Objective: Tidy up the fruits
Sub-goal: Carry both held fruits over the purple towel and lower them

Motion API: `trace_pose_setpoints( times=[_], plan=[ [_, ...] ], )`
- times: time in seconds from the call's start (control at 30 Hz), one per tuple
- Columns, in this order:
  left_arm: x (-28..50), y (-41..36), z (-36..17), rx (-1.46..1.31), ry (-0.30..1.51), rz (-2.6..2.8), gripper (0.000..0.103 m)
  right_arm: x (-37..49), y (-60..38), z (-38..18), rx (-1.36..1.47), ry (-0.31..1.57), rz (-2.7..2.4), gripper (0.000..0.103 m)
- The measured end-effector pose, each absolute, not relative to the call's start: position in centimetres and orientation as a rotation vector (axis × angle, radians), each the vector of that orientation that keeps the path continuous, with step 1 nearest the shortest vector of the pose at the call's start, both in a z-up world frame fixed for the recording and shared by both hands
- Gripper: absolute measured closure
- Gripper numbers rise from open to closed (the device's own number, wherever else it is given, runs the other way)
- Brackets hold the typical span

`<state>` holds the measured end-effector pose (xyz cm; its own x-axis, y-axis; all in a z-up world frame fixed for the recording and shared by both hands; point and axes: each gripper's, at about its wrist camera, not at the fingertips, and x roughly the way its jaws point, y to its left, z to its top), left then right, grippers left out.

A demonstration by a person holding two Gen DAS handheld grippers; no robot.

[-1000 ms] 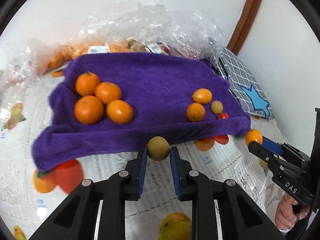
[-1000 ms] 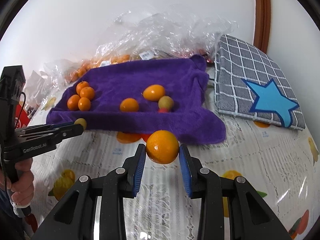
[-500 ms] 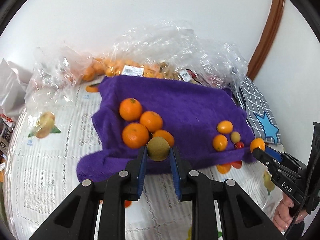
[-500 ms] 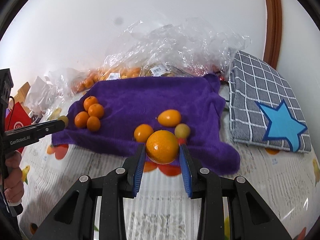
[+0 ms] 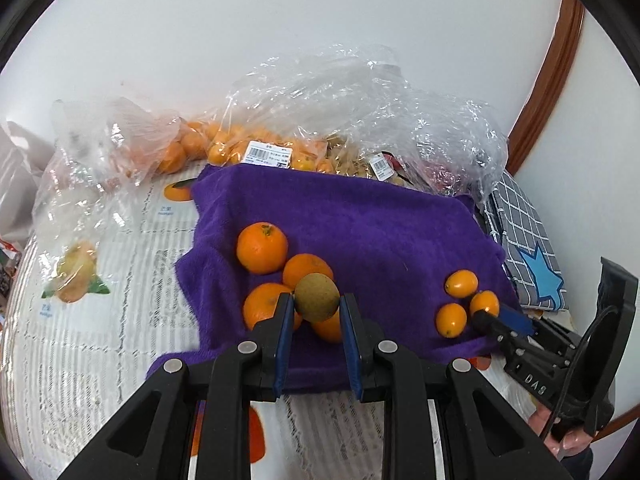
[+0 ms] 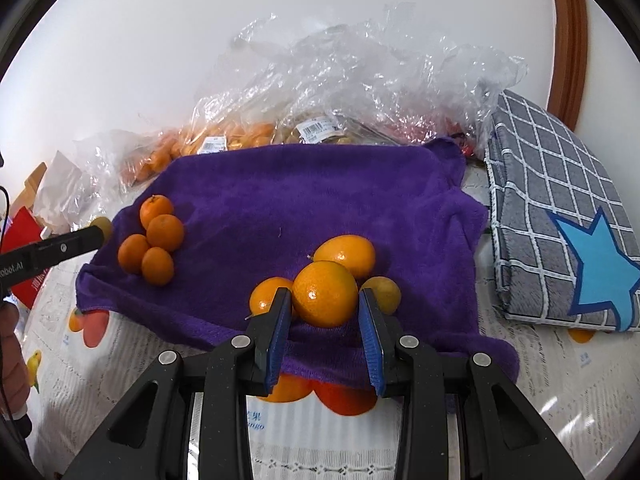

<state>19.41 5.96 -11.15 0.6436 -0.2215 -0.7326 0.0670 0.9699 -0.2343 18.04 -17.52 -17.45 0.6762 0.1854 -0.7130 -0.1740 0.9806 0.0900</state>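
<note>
- White wall behind; tabletop under a fruit-print cover [image 5: 100, 360], with a purple towel [image 5: 360, 224] spread across the middle.
- Crumpled clear plastic bags [image 6: 360, 80] along the towel's far edge, some with orange fruit and price labels inside. Grey checked mat with a blue star [image 6: 560, 216] lies just right of the towel.
- My left gripper [image 5: 316, 312]: tongs nearly closed, pinching a small brownish-green round fruit [image 5: 316, 297] between the blue pads. It hangs above the towel's left cluster.
- That cluster of four oranges [image 6: 154, 240] sits on the towel's left part, the fruits touching each other.
- My right gripper [image 6: 324, 312]: tongs a little wider apart, clamped on an orange kumquat-like fruit [image 6: 325, 294], both pads against its sides.
- Behind it, on the towel's right front, a small group: two orange kumquats [image 6: 346, 254] and a yellowish one [image 6: 384, 292], close together.
- From the left wrist view, the right gripper's tip shows beside that small group; a hand [image 5: 568, 436] grips its handle at lower right.
- Both held fruits are clear of the towel surface, as far as I can tell.
</note>
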Motion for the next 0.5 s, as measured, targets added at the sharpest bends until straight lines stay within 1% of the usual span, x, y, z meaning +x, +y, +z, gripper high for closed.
trace_pose_setpoints(
  times=[0.5],
  plan=[
    [22.7, 1.9, -12.7, -0.147, 0.897, -0.226, 0.08, 18.7, -17.6, -18.3, 0.005, 0.821, 0.232, 0.069]
  ],
)
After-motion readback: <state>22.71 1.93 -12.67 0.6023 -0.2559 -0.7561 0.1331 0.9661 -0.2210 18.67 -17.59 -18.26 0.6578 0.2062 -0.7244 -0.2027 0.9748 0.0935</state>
